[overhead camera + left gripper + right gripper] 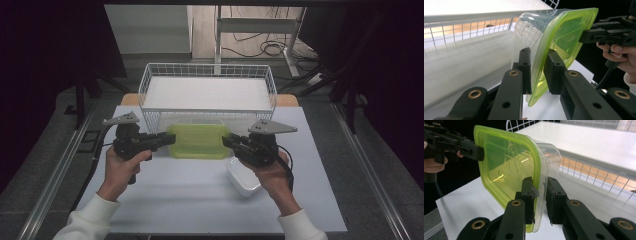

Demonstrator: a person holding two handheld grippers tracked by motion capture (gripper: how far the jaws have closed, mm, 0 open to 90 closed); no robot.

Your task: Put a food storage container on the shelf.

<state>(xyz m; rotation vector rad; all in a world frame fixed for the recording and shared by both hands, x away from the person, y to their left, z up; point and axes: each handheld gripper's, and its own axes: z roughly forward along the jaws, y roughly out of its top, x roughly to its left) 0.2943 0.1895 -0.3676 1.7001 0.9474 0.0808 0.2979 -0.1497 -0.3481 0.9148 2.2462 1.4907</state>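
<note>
**Two grippers pinch a lidded container from opposite ends**

The left gripper (537, 72) has its two black jaws closed down to a narrow slot on the rim of a clear container (534, 32) with a translucent green lid (566, 37). In the left gripper view one jaw presses the clear wall side and the other the green lid face, the lid's edge running down between them. The right gripper (539, 197) is clamped the same way on the opposite end: in the right gripper view the lid's (504, 167) rim passes between its nearly closed jaws, with the clear tub (549, 157) bulging away on the far side of the lid.

Seen from above, the container (199, 141) hangs between the two sets of fingertips, the left gripper (170, 138) at one short end and the right gripper (227, 142) at the other, lid facing up toward the camera. Whether it rests on the table or is lifted clear cannot be told.

Just beyond the fingertips stands a white wire basket (150, 75) with a white floor. Under and just behind the right gripper lies a second clear container (242, 180), open, on the pale table (190, 200). Each hand (120, 165) wears a white sleeve (92, 215); grey three-cornered plates top both tools.
</note>
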